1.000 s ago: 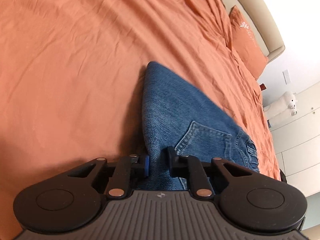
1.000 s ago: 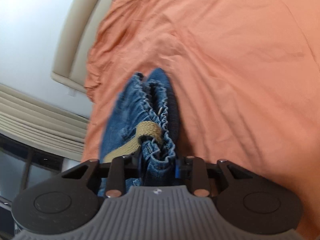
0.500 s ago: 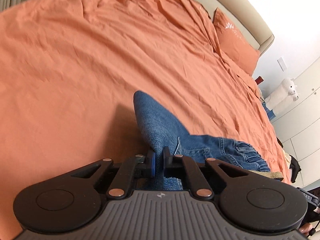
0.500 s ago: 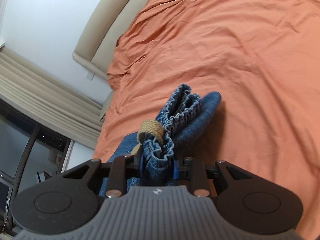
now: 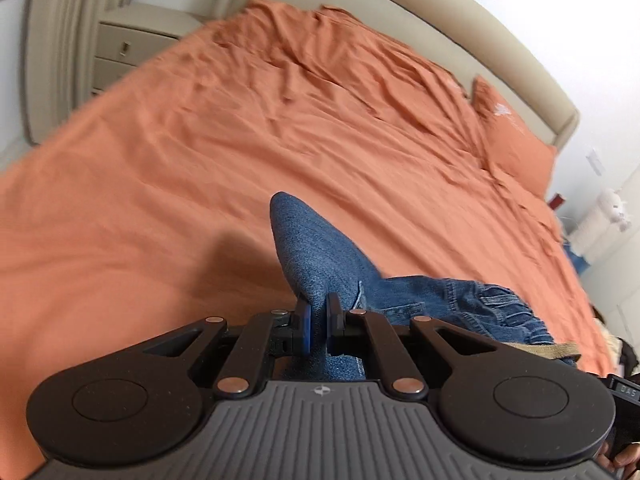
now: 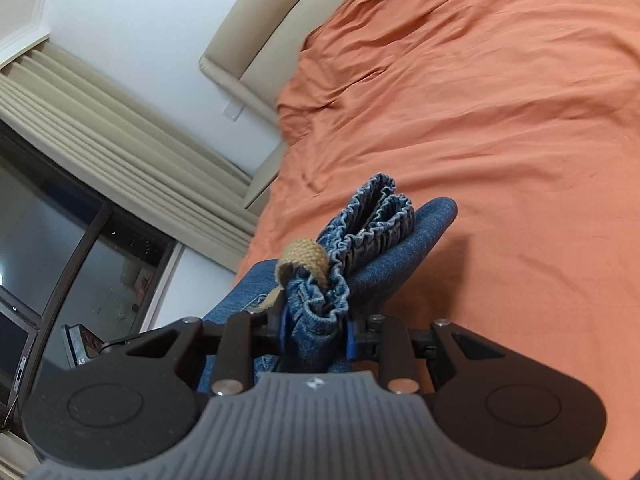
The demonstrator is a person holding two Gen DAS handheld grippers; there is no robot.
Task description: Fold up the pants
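The blue denim pants [image 5: 320, 256] hang lifted above the orange bed sheet [image 5: 200, 160], folded into a bundle. My left gripper [image 5: 318, 322] is shut on a fold of plain denim, which rises past the pads in a rounded point. From there the cloth runs right to the gathered waistband [image 5: 496, 308]. In the right wrist view my right gripper [image 6: 316, 334] is shut on the bunched elastic waistband [image 6: 368, 220], a thick wad between the pads. A tan woven drawstring [image 6: 304, 258] loops over the waistband just above the jaws.
A beige padded headboard [image 5: 460, 40] curves around the far side of the bed, with an orange pillow [image 5: 516, 136] against it. Beige curtains [image 6: 100, 120] and a dark window [image 6: 60, 240] lie left in the right wrist view. A drawer unit [image 5: 128, 52] stands beyond the bed.
Both grippers rose away from the bed with the pants, which now hang clear of the sheet. The left jaws closed on the denim fold. More of the room shows in both views.
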